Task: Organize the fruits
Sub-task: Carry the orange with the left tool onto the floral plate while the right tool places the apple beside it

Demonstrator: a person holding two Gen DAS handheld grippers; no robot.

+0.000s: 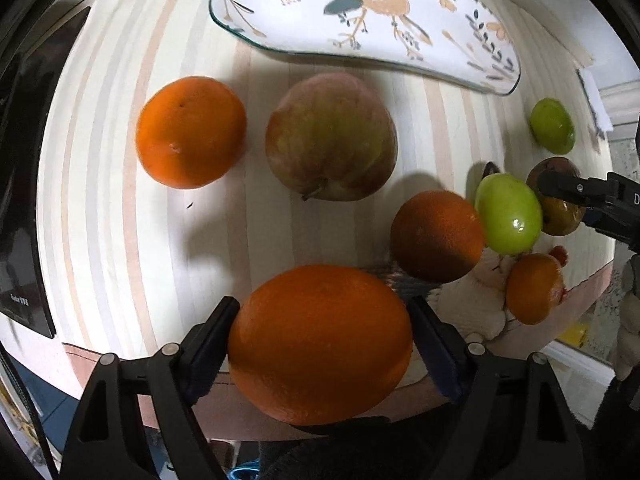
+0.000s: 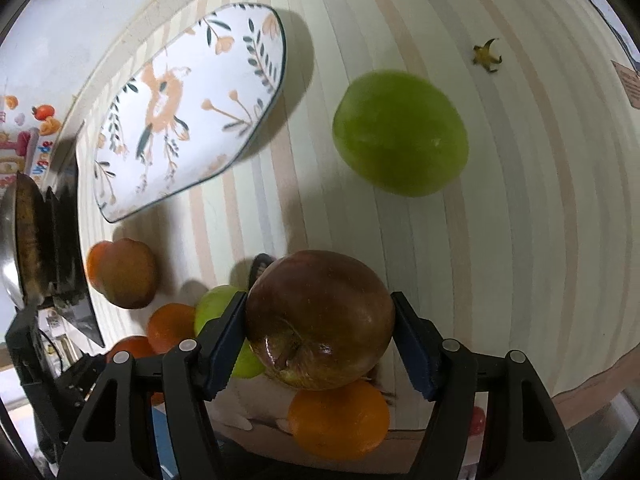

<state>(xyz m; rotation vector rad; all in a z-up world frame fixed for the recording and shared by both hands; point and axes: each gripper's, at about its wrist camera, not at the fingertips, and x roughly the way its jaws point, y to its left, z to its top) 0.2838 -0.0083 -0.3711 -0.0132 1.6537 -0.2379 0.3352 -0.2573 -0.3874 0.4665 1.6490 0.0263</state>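
My left gripper (image 1: 322, 344) is shut on a large orange (image 1: 320, 344) at the near table edge. My right gripper (image 2: 320, 332) is shut on a dark red apple (image 2: 320, 320); it also shows at the right in the left wrist view (image 1: 560, 208). On the striped cloth lie an orange (image 1: 191, 132), a red-green apple (image 1: 331, 136), a shaded orange (image 1: 436, 236), a green apple (image 1: 508, 213), a small orange (image 1: 534, 288) and a far green apple (image 1: 552, 126), which looms large in the right wrist view (image 2: 400, 133). The flowered plate (image 1: 472, 56) is empty, also seen in the right wrist view (image 2: 256, 80).
A black appliance (image 1: 24, 184) stands along the table's left edge. A dried fruit stem (image 2: 487, 56) lies beyond the green apple. A metal pan (image 2: 16, 240) sits at the far left in the right wrist view. The table's near edge (image 1: 580, 292) runs under the fruit.
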